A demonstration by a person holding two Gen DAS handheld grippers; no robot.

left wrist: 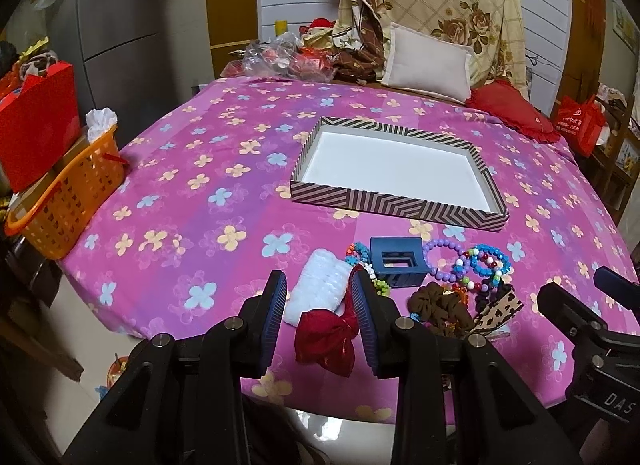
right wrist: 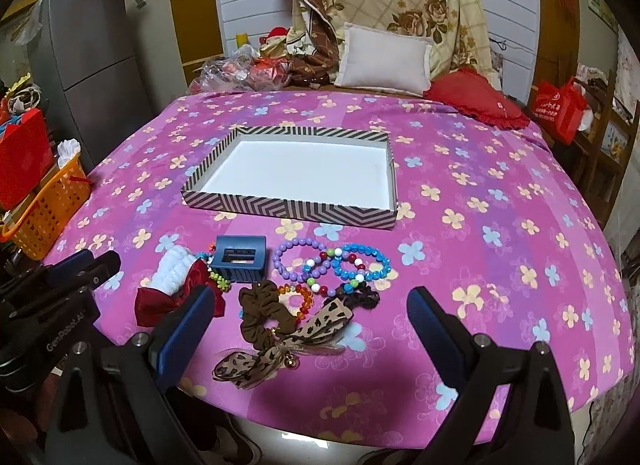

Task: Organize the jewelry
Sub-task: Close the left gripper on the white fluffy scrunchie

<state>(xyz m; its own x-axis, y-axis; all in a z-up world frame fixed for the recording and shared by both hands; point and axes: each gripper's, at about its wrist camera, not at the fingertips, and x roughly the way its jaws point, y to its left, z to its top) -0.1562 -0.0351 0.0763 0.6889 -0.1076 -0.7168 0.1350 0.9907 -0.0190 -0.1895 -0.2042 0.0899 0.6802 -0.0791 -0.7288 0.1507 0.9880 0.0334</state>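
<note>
A striped tray (left wrist: 384, 201) (right wrist: 280, 207) with a white inside lies mid-table. In front of it lie a blue hair claw (left wrist: 398, 263) (right wrist: 240, 259), purple beads (left wrist: 444, 261) (right wrist: 296, 261), blue beads (right wrist: 362, 263), a brown scrunchie (left wrist: 440, 309) (right wrist: 264, 315), a leopard bow (right wrist: 280, 345), a white scrunchie (left wrist: 320, 287) (right wrist: 172, 269) and a red bow (left wrist: 326, 339) (right wrist: 160, 303). My left gripper (left wrist: 320, 289) is open, its fingers either side of the red bow and white scrunchie. My right gripper (right wrist: 312, 301) is wide open over the brown scrunchie and leopard bow.
An orange basket (left wrist: 68, 201) (right wrist: 44, 205) and red bag (left wrist: 36, 125) stand off the table's left edge. Pillows (left wrist: 428, 61) and a red cushion (right wrist: 476, 103) lie beyond the far edge. The pink flowered cloth (left wrist: 200, 169) covers the table.
</note>
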